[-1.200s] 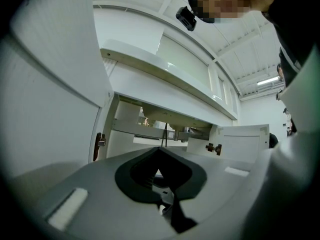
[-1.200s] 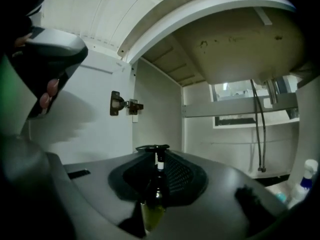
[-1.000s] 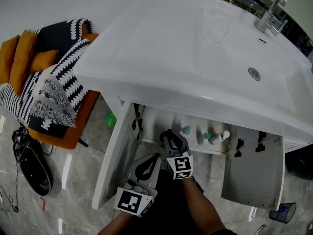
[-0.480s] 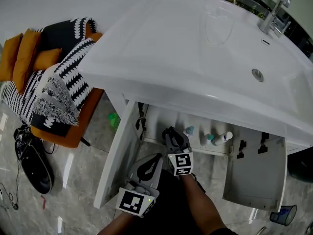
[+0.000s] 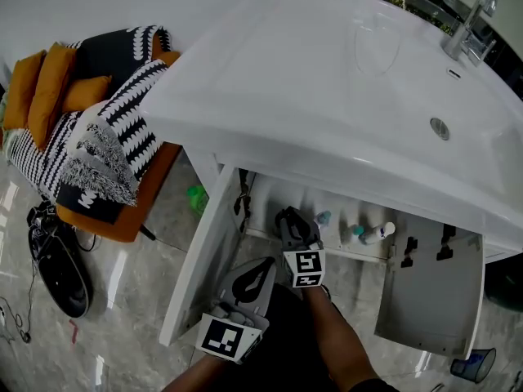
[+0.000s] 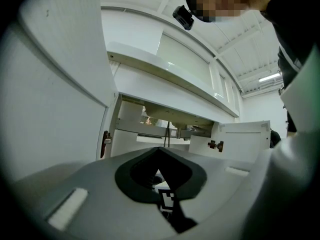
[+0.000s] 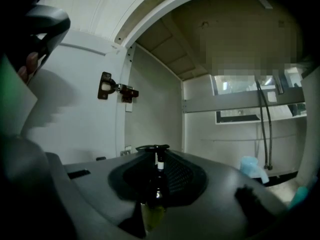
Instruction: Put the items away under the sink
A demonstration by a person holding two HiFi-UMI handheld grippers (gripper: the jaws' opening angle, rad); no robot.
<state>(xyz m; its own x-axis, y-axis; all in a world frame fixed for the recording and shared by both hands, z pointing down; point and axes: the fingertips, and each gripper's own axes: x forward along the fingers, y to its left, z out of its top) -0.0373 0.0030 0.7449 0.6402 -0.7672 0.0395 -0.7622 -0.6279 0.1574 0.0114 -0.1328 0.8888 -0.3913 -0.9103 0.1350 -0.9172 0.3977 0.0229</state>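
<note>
Under the white sink (image 5: 327,80) the cabinet stands with both doors swung out. My right gripper (image 5: 288,217) reaches into its left part, shut on a dark pump bottle (image 7: 156,184) with yellowish liquid; the pump head shows upright between the jaw tips of the right gripper (image 7: 156,150). Inside, on the cabinet floor to the right, stand a blue-capped bottle (image 5: 324,217) and two more small containers (image 5: 357,232). My left gripper (image 5: 263,265) hangs back, lower and to the left, outside the cabinet; the left gripper (image 6: 160,149) has its jaws together with nothing in them.
The left door (image 5: 200,251) stands close beside the grippers, its hinge (image 7: 112,90) near the right jaws. The right door (image 5: 429,288) hangs open. A blue cap (image 7: 250,166) and pipes (image 7: 264,129) lie to the right inside. An orange chair with a striped blanket (image 5: 106,137) stands left.
The head view has drifted a little, so the sink sits further right. Both grippers keep about the same place, the right one holding the bottle throughout.
</note>
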